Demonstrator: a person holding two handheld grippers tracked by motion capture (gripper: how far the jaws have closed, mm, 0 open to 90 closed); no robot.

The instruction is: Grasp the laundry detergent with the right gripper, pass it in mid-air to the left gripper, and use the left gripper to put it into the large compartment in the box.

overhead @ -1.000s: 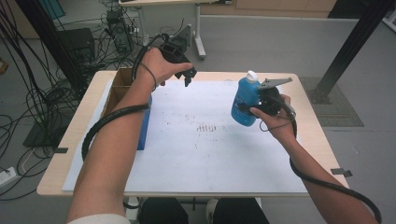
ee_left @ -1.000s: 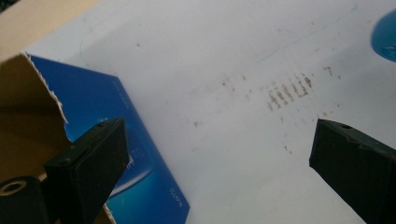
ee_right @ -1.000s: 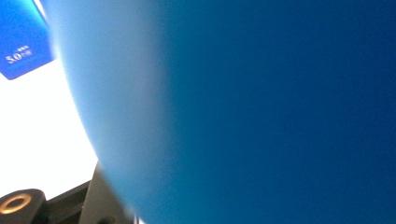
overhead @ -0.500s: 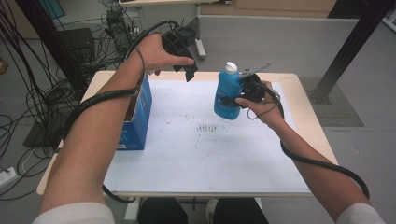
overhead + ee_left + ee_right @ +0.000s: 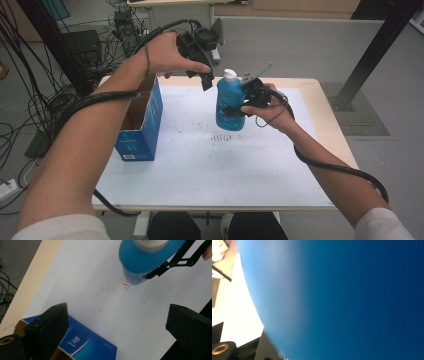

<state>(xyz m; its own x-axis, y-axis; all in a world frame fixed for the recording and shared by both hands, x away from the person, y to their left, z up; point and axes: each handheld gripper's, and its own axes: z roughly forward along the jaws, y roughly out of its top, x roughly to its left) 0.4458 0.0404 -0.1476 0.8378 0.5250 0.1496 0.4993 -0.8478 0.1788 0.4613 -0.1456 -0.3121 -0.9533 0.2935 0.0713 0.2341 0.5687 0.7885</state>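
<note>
The right tool (image 5: 239,106) is clamped on the blue plastic bottle with a white cap (image 5: 229,101), its jaws pressed against the bottle's sides, and it holds the bottle upright in the air above the white sheet covering the table (image 5: 210,165), over the far middle part of it. In the right gripper view the bottle's blue wall (image 5: 352,300) is pressed right up to the lens, blurred, with a strip of the white sheet showing at the left edge. The left tool (image 5: 202,75) hangs just to the left of the bottle's cap and a little above it, apart from the bottle, its jaws spread wide with nothing between them. In the left gripper view those two black jaws stand far apart at the bottom corners, and beyond them lies the white sheet, speckled with small dark marks. An open blue cardboard box (image 5: 141,122) stands on the left part of the table, well apart from the bottle, its flaps up.
</note>
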